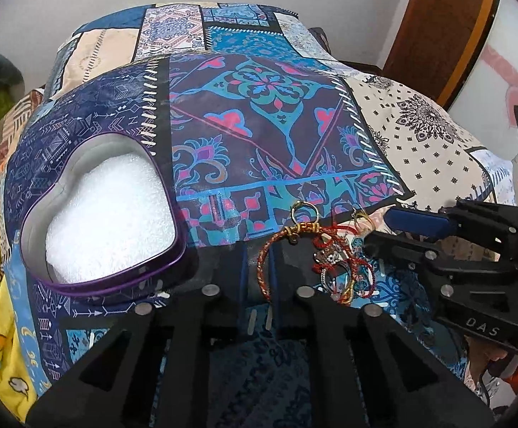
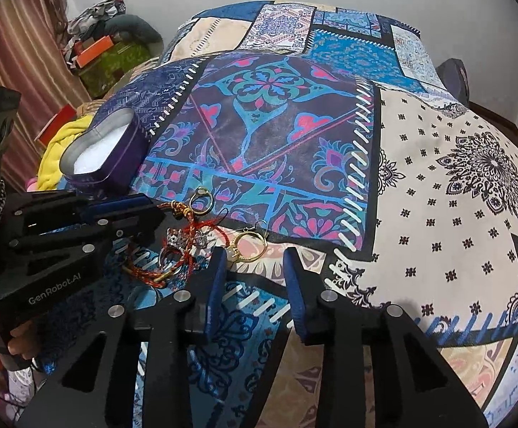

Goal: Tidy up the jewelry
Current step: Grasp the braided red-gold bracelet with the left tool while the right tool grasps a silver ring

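1. A heart-shaped tin (image 1: 105, 214), lined with white foam, sits on the patterned bedspread (image 1: 259, 107) at 9 o'clock in the left wrist view.
2. The left tongs (image 1: 259, 278) are nearly closed around a red-gold braided bracelet (image 1: 264, 267).
3. The right tongs (image 2: 255, 260) are gaping and empty, a gold hoop earring (image 2: 250, 246) touching their left fingertip at 12 o'clock.

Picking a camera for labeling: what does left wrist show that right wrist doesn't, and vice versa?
Left wrist only: the heart shape of the purple tin with its white foam lining, and a wooden door.

Right wrist only: the open right claw by the gold hoop earring, and the striped curtain.

Both: the jewelry pile, tin, left claw, patchwork bedspread.
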Available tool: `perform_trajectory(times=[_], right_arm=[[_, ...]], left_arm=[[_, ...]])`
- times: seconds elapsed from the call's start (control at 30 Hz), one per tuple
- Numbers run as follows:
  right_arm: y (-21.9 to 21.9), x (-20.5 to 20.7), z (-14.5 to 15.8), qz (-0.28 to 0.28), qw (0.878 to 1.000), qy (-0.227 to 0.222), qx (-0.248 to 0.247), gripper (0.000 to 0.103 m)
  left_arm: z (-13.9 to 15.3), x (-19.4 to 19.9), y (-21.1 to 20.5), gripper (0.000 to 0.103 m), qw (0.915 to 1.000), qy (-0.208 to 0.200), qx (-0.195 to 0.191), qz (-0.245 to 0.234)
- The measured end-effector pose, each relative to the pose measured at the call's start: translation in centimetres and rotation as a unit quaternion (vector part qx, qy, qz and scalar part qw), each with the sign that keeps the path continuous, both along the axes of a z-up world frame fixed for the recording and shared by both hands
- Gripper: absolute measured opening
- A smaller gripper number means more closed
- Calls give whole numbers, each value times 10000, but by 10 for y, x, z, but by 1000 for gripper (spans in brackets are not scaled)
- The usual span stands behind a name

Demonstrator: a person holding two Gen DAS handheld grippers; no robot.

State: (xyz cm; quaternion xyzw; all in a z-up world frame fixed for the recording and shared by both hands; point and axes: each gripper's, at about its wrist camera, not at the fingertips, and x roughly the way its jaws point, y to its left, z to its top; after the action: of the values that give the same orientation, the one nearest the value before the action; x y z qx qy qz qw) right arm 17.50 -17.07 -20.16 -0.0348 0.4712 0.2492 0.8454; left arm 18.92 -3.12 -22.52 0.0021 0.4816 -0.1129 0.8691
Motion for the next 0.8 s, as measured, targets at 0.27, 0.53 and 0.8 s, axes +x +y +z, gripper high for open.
perform_trajectory(times=[0.27,0.53,0.8], right_arm=[[1,8,-1,-48,10000,-5,-37,9],[-5,0,9,-136,9999,-96,17,6],[-6,6,14,-183,9998,51,15,17]], left_arm=[[3,-3,1,2,9999,8,-128,35],[24,-13,3,1,9996,-242,-166,59],[41,-19,10,1,9984,-513,-149,182]])
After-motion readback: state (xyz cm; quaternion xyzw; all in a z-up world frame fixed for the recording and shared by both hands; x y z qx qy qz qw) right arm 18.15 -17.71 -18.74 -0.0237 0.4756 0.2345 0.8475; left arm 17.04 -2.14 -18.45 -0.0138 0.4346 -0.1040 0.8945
